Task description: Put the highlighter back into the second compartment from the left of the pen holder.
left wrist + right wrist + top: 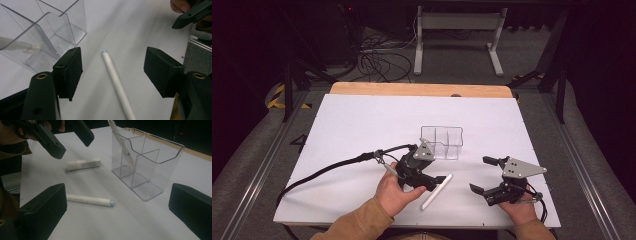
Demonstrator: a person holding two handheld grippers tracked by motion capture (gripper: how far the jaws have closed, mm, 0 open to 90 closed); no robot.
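Note:
A white pen with a pale blue tip (436,191) (117,82) (88,199) lies on the white table. My left gripper (426,183) (113,68) (67,137) hangs over it, open, its jaws standing on either side of the pen without touching it. A clear organiser with compartments (442,141) (50,32) (150,165) stands just beyond, and one pen (122,142) (17,46) leans inside it. At the front right my right gripper (478,175) (117,212) is open with nothing between its pads.
A short white tube (83,164) lies on the table past the pen, below the left gripper. The white table top (362,125) has a wooden strip (412,89) along its far edge. A black cable (327,170) trails left from the left gripper.

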